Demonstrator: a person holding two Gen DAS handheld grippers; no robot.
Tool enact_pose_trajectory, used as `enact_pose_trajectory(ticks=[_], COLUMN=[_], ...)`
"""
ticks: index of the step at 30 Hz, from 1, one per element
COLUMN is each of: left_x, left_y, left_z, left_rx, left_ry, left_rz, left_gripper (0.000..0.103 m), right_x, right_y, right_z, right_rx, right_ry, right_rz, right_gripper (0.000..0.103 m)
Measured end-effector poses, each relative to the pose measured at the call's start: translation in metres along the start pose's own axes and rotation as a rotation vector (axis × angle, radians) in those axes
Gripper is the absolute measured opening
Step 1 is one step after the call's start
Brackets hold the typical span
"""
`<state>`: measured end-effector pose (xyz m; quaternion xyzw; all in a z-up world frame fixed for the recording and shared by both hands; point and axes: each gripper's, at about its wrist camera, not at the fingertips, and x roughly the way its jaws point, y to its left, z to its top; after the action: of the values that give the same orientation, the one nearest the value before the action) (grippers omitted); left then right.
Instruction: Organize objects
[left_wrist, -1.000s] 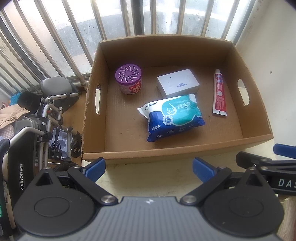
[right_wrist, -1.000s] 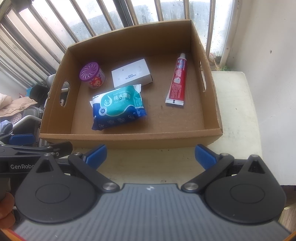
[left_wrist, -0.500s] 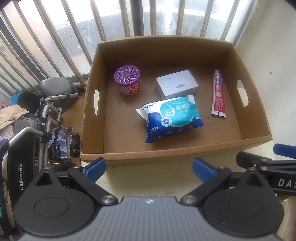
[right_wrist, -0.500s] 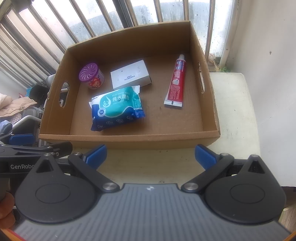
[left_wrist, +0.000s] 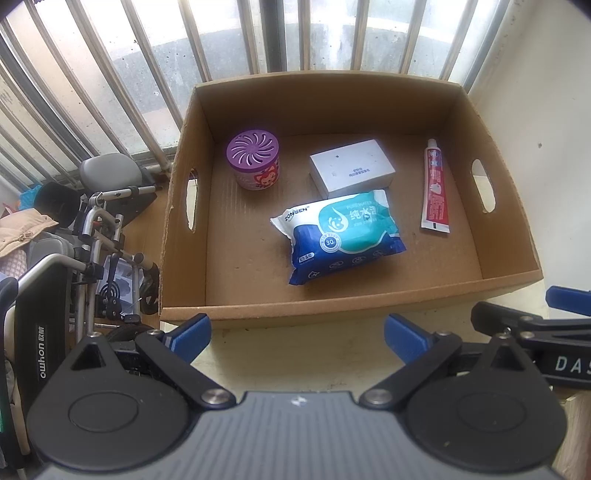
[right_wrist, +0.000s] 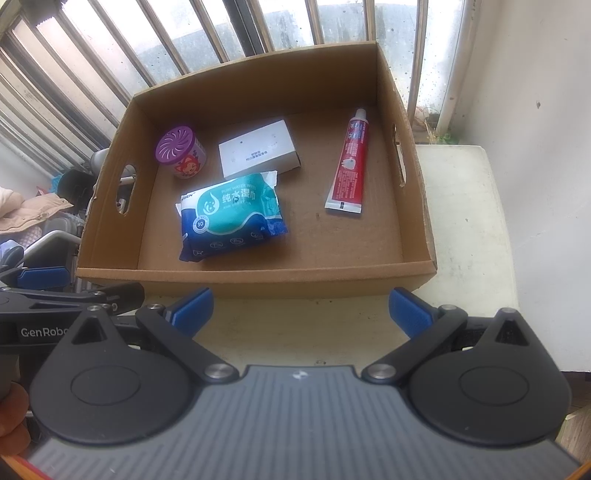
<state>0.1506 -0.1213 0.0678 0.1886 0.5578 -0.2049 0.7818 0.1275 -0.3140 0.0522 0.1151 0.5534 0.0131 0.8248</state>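
Standing beside the person, I saw the cardboard box (left_wrist: 184, 229) set on a pale table (right_wrist: 458, 206) against the window bars (left_wrist: 147, 74), its handle cutouts to either side. From the left, inside it, the purple air freshener (left_wrist: 254, 162) stood upright near the back. Next came the white carton (left_wrist: 352, 168) lying flat, with the blue pack of wet wipes (left_wrist: 341, 236) just in front of it, one corner seeming to touch it. Well apart to the right lay the toothpaste tube (left_wrist: 435, 194), cap toward the window, parallel to the side wall. Everything looked already gathered in the box, so I judged the sorting nearly done or the items due to be lifted out.

The left gripper (left_wrist: 297, 332) hovered before the near wall with its blue fingers spread wide and nothing between them. The right gripper (right_wrist: 301, 310) hung just beside it, equally splayed and empty, probably held back for a clear view of the contents.
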Motion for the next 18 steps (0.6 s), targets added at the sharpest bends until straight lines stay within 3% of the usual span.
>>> enact_pose_trajectory(ticks=[18], left_x=[-0.0005], left_y=[-0.0013], left_z=[0.0002], left_rx=[0.003], left_ry=[0.002], left_rz=[0.000], left_gripper=[0.101], right_x=[-0.0003], right_y=[-0.0024], right_z=[-0.0006], right_rx=[0.002], right_ry=[0.000], right_rz=[0.000], right_gripper=[0.102])
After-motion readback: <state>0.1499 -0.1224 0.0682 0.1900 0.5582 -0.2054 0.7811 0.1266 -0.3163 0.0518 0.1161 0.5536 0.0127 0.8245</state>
